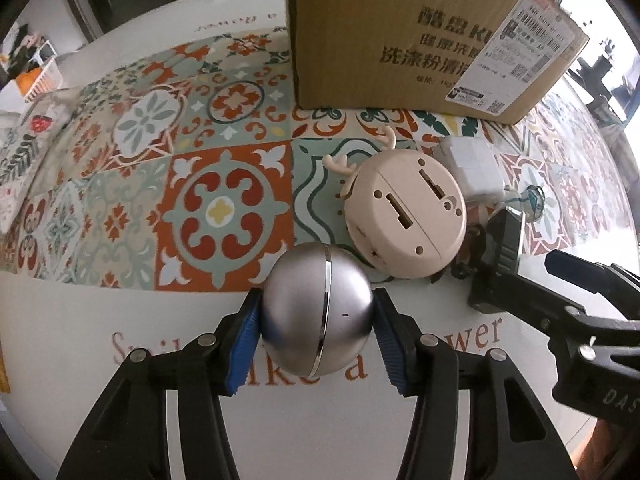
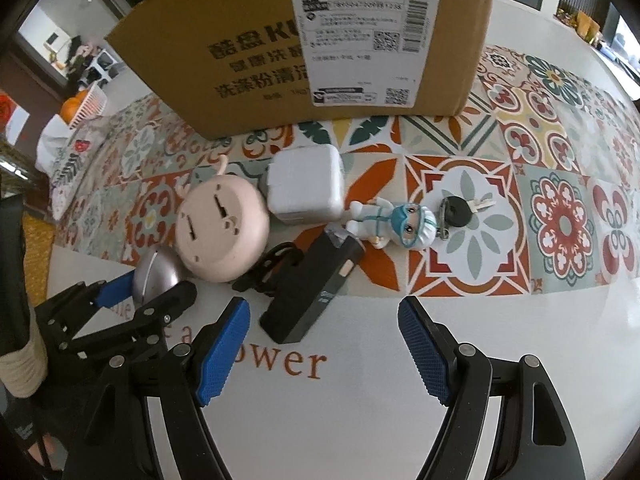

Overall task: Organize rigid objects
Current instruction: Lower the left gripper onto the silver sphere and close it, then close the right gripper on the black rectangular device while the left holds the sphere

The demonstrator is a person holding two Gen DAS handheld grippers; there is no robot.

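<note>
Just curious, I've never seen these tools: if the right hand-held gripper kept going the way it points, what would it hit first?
Probably the bare white tablecloth; nothing sits between the right hand-held gripper's open jaws. The black rectangular box lies just left.

A white surface [image 1: 72,340] carries a tile-patterned cloth [image 1: 168,168] in orange, green and cream (with rust-coloured lettering printed along its near edge). Daylight glares from a window [image 1: 600,40] at the right, and a white basket [image 2: 90,106] holding something orange stands far left.
</note>
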